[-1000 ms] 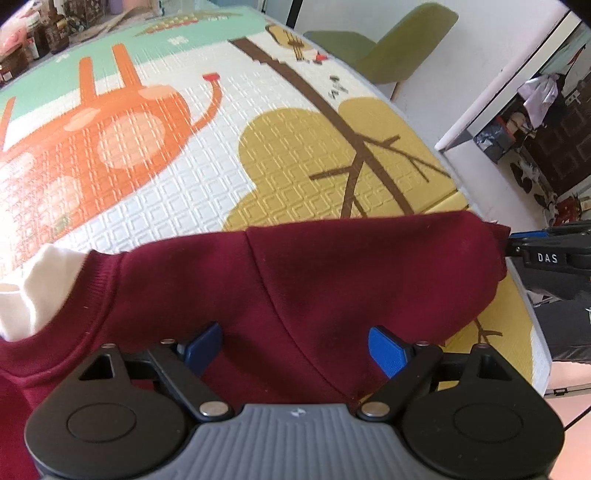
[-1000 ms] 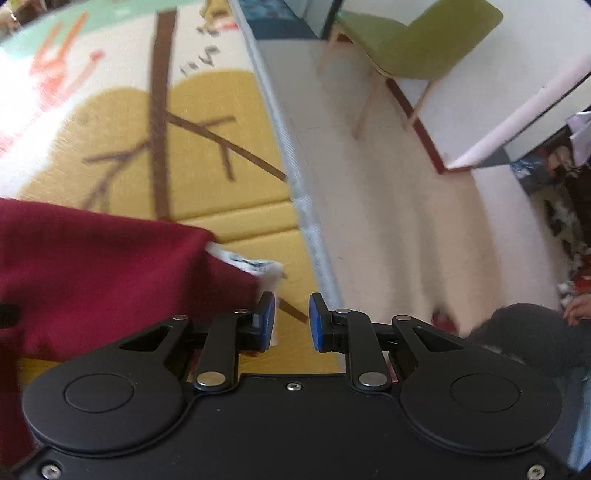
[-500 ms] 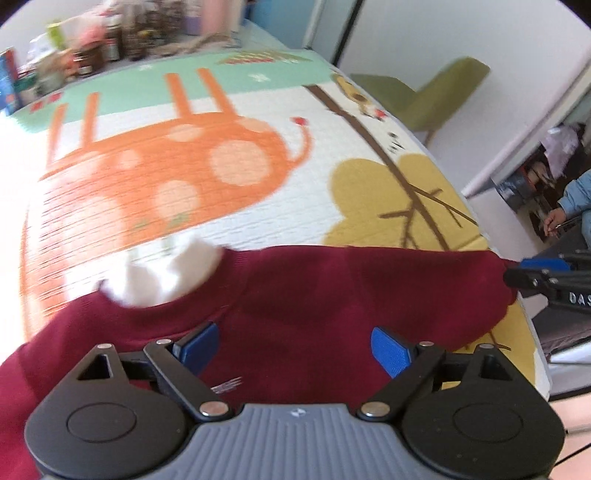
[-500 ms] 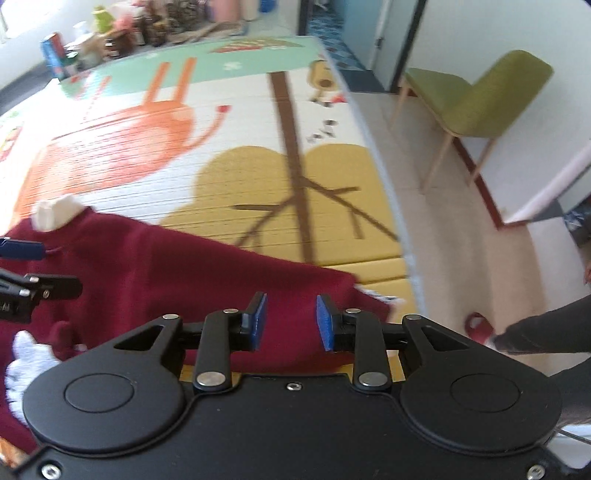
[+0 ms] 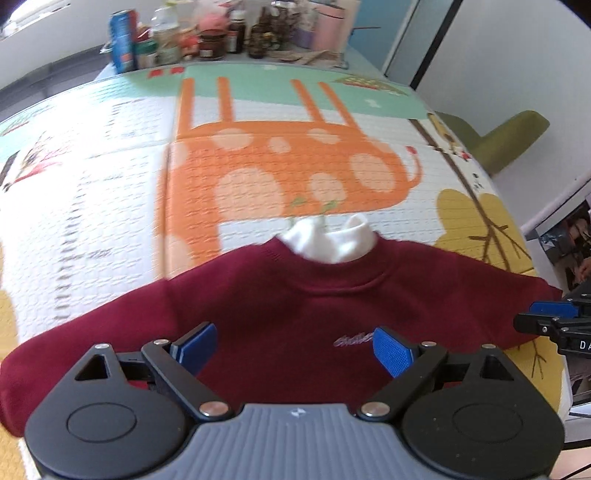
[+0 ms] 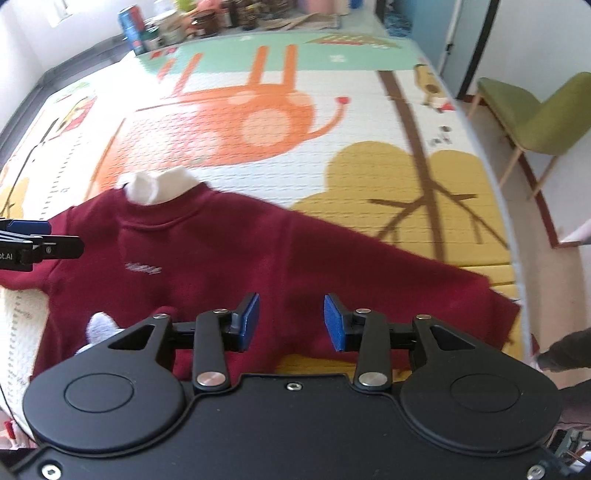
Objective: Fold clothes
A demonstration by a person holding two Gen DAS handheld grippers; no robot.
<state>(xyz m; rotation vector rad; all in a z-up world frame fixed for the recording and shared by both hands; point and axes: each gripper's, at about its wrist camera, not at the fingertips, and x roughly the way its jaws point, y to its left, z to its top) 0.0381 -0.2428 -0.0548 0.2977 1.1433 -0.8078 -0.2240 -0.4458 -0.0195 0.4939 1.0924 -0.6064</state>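
A dark red sweater point(image 5: 295, 302) point(image 6: 229, 251) with a white inner collar point(image 5: 328, 240) point(image 6: 159, 184) lies spread flat on the play mat, sleeves stretched out to both sides. My left gripper point(image 5: 291, 345) hovers above its chest, wide open, nothing between the blue pads. My right gripper point(image 6: 291, 323) hangs over the right sleeve, jaws opening, with nothing between them. The right gripper's tip point(image 5: 554, 321) shows at the sleeve end in the left wrist view. At the left edge of the right wrist view the left gripper's tip point(image 6: 33, 240) pokes in.
The colourful play mat point(image 5: 280, 162) point(image 6: 258, 122) covers the table. Bottles, cans and jars point(image 5: 207, 33) point(image 6: 166, 26) crowd its far edge. A green chair point(image 6: 535, 118) stands on the floor to the right. A person's dark sleeve point(image 6: 569, 350) shows at the lower right.
Both grippers have pulled back and risen, so the whole sweater now shows. The right gripper let go of the sleeve cuff and its jaws spread apart. The left stayed open.
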